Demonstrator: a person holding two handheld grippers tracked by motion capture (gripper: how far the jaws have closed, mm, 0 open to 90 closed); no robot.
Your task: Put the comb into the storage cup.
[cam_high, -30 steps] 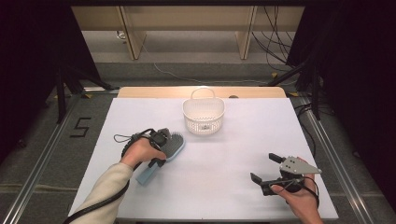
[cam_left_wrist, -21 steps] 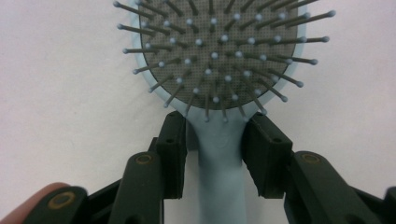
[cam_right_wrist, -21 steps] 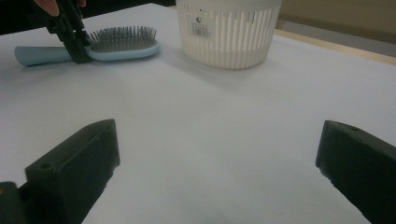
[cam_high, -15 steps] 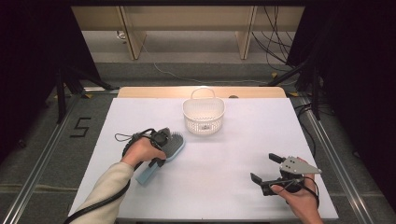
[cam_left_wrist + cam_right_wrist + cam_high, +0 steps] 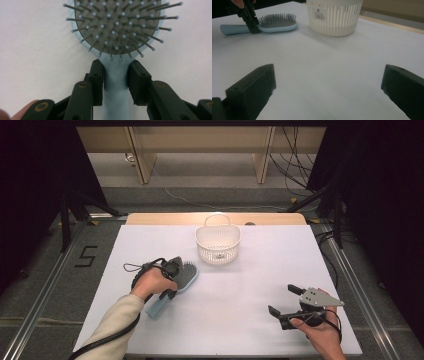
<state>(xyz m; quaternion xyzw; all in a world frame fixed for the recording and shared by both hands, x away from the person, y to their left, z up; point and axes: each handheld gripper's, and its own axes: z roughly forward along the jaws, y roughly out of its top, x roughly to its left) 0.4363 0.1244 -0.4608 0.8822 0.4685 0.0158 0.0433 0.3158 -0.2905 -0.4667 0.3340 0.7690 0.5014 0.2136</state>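
While left gripper [image 5: 115, 75] clamps hairbrush [image 5: 117, 30] neck, basket [image 5: 218, 243] near — right gripper [image 5: 289, 301] wide open, empty.

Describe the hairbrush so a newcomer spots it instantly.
On the white table, look left of the white slotted basket. The hairbrush lies there bristles up, its neck clamped in the left tool. Pale blue body, grey pad: the table's lone coloured item.

One hairbrush [image 5: 184, 279] lies on the white surface [image 5: 250, 280], and one white basket [image 5: 217, 243] stands there too. Two grippers are at work, a left gripper [image 5: 172, 270] and a right gripper [image 5: 286, 301], each with two black fingers [image 5: 97, 80], held by two hands.
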